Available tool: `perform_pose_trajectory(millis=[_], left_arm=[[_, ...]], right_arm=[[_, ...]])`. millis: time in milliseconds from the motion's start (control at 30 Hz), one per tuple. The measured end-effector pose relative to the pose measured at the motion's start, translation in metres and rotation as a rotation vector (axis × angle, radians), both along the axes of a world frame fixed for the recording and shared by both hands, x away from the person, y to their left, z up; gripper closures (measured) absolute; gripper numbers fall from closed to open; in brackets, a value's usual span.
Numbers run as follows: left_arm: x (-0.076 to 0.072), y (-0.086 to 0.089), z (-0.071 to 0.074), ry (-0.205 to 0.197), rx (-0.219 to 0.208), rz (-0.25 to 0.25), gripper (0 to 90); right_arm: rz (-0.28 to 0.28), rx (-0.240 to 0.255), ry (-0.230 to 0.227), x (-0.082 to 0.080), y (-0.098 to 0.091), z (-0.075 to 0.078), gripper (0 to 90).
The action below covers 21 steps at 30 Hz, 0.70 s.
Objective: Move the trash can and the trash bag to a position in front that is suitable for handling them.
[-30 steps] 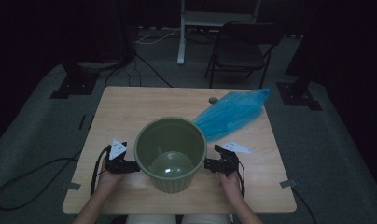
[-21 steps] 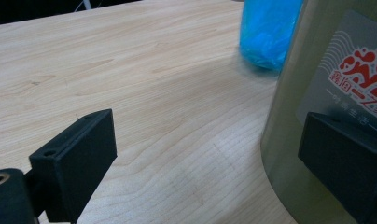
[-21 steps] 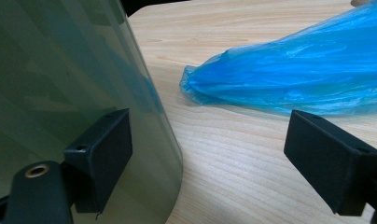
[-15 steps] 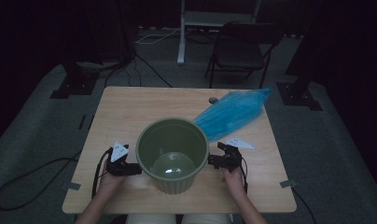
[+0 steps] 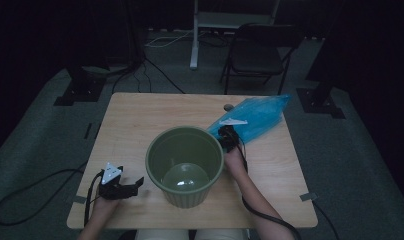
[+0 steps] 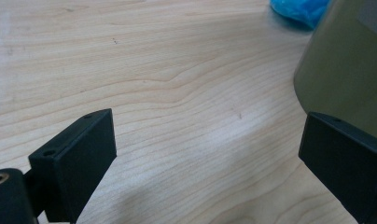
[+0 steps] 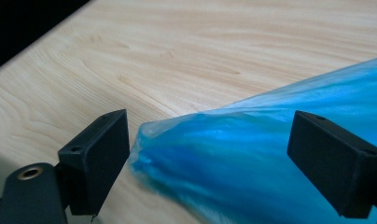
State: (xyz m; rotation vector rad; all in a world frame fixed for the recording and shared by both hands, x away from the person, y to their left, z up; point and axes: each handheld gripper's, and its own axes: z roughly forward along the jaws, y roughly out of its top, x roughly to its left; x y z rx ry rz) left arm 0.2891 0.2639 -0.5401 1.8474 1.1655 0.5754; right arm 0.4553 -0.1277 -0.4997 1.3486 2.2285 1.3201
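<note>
Blue plastic bag [image 5: 255, 117] lies on the far right part of the tabletop [image 5: 140, 125], stretched from just behind the green bucket's [image 5: 185, 165] rim out toward the far right corner, its near end crumpled and narrow. Going from the left: the left tongs [image 5: 137, 182] rest low at the near left of the tabletop, held in a hand [image 5: 102, 207] whose forearm comes in from the bottom edge; they point rightward at the bucket's lower wall, apart from it. In the left gripper view the two black jaws are spread wide over bare wood, released and holding nothing, with the bucket's green wall [image 6: 345, 70] just behind the right jaw and a bit of the bag [image 6: 298, 9] at the top edge. The bucket stands upright in the middle near part of the tabletop, empty, with a pale sheen on its floor. To its right the other forearm reaches forward along the bucket's side, the hand [image 5: 235, 160] close against the rim, bringing the right tongs [image 5: 225, 132] to the bag's near end. In the right gripper view [image 7: 210, 158] the jaws are wide apart, released, with the bag's crumpled tip [image 7: 252, 154] lying between them; it looks just short of the left jaw, and not clamped.
</note>
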Motion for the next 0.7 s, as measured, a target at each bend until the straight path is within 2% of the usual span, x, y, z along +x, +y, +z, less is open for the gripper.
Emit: perform_pose_trajectory(millis=[67, 133, 167, 300, 333, 400, 500, 533, 600, 667, 700], left_arm=[[-0.003, 0.001, 0.001, -0.034, -0.007, -0.006, 4.5], [-0.006, 0.002, 0.001, -0.068, -0.023, -0.005, 4.5], [-0.007, 0.003, 0.001, -0.081, -0.015, -0.004, 4.5], [-0.008, 0.004, 0.0, -0.065, -0.037, -0.005, 4.6], [-0.009, 0.003, 0.001, -0.06, -0.041, -0.007, 4.6], [-0.011, 0.0, 0.001, -0.054, -0.053, -0.011, 4.6], [-0.011, -0.002, 0.001, -0.051, -0.058, -0.018, 4.6], [-0.011, -0.003, 0.002, -0.056, -0.084, -0.026, 4.6], [-0.011, -0.003, 0.002, -0.056, -0.087, -0.03, 4.6], [-0.011, -0.003, 0.002, -0.063, -0.084, -0.031, 4.6], [-0.011, -0.004, 0.002, -0.078, -0.039, -0.023, 4.6]], right_arm=[[0.001, -0.01, 0.007, 0.003, 0.004, -0.002, 12.4], [0.005, -0.055, 0.028, 0.013, 0.017, -0.01, 12.4], [0.003, -0.066, 0.038, 0.015, 0.02, -0.014, 12.4], [0.003, -0.098, 0.062, 0.016, 0.025, -0.023, 13.0], [-0.013, -0.121, 0.088, 0.017, 0.026, -0.03, 13.4], [-0.035, -0.131, 0.098, 0.016, 0.027, -0.035, 13.9], [-0.03, -0.158, 0.094, 0.013, 0.03, -0.04, 14.0], [-0.026, -0.199, 0.063, 0.009, 0.032, -0.042, 14.2], [-0.026, -0.21, 0.054, 0.006, 0.032, -0.042, 14.4], [-0.026, -0.21, 0.054, 0.006, 0.032, -0.042, 14.4], [-0.025, -0.221, 0.043, 0.004, 0.031, -0.043, 15.1]])
